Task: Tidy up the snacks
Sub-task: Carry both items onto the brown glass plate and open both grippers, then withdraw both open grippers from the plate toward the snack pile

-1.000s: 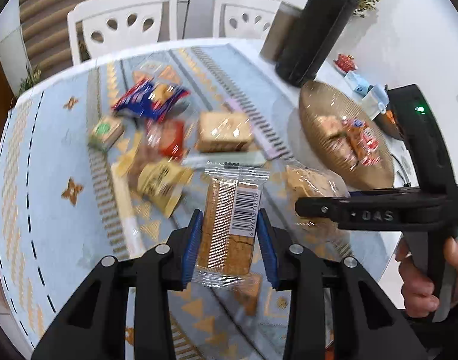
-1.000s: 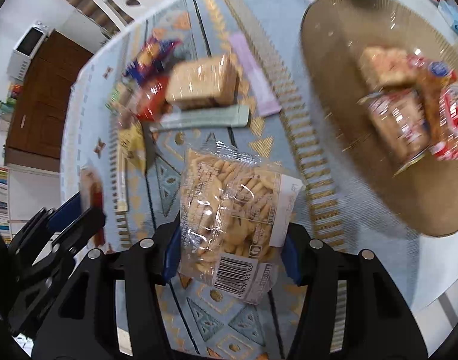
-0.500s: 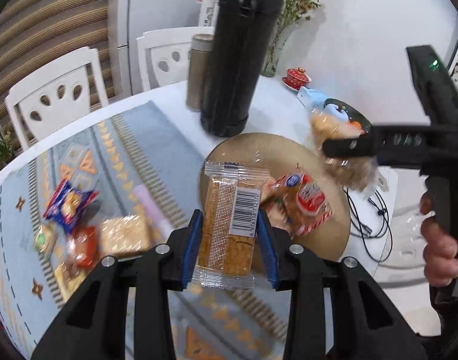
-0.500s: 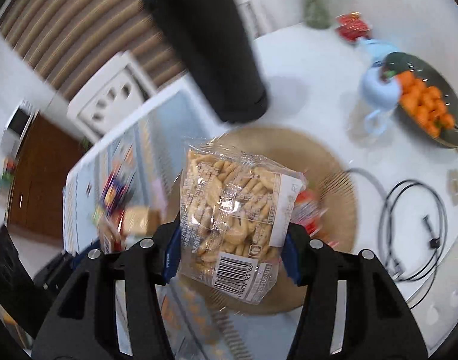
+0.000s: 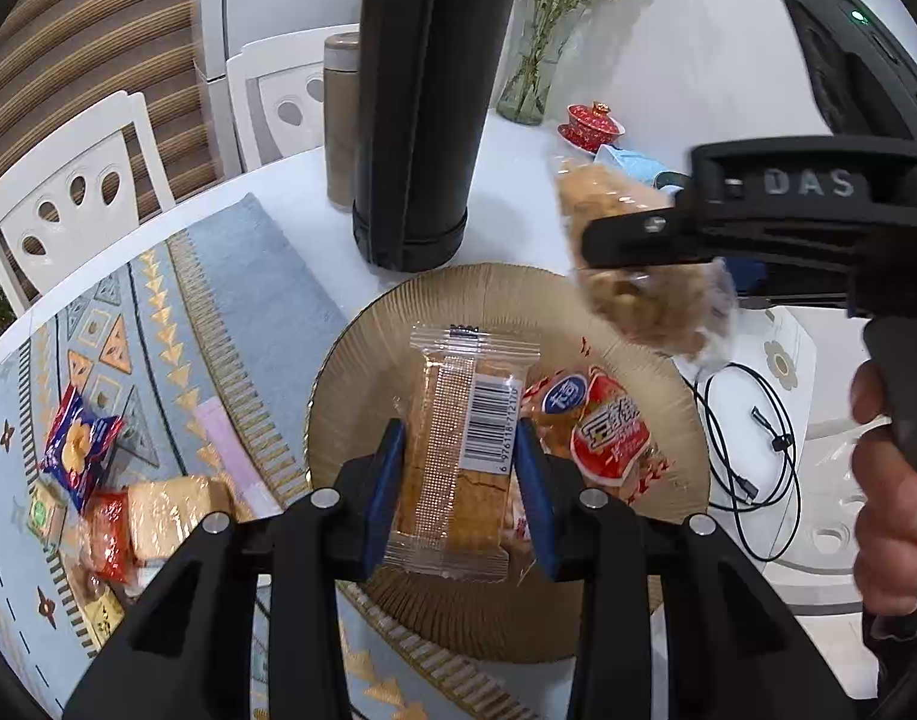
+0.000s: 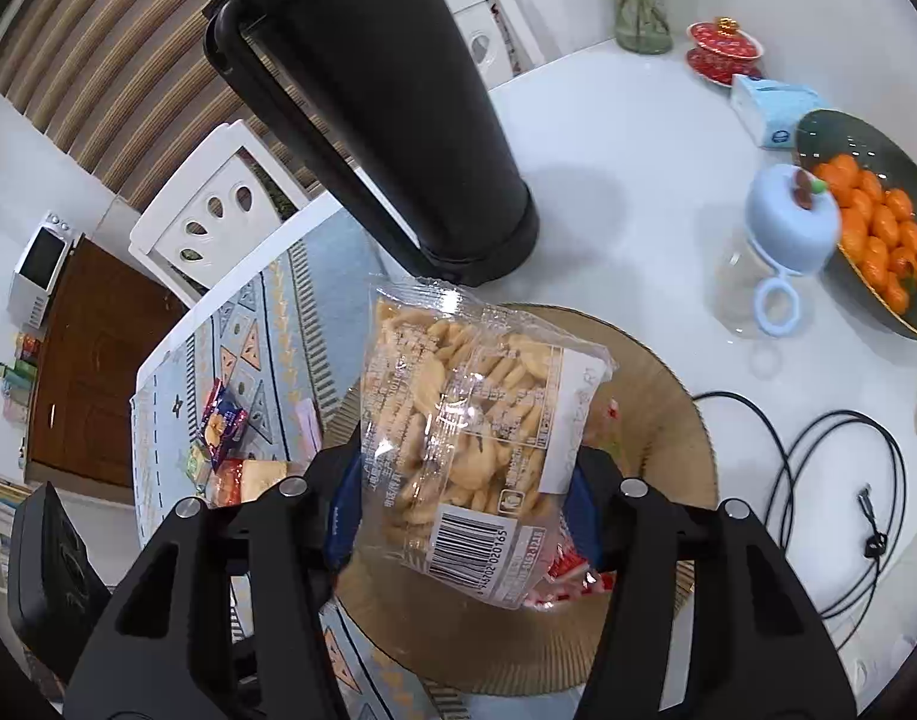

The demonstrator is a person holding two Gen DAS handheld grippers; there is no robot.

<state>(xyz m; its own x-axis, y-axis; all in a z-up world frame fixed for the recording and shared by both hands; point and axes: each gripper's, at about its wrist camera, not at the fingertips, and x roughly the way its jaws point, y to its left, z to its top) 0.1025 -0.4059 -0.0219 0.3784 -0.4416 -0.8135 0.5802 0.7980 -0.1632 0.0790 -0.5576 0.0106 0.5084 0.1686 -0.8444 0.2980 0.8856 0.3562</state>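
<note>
Gripping a cracker bar (image 5: 455,450), left gripper (image 5: 458,474); right gripper (image 6: 464,516) clamping biscuit bag (image 6: 470,438).

1. "DAS" in raised grey letters stands on the right gripper's (image 5: 650,252) black body.
2. A barcode with digits reading about "6 976118 712170" runs down the biscuit bar wrapper (image 5: 458,450).
3. A barcode with digits ending "020165" is on the clear cracker bag (image 6: 470,450); its other print is too small to read.
</note>
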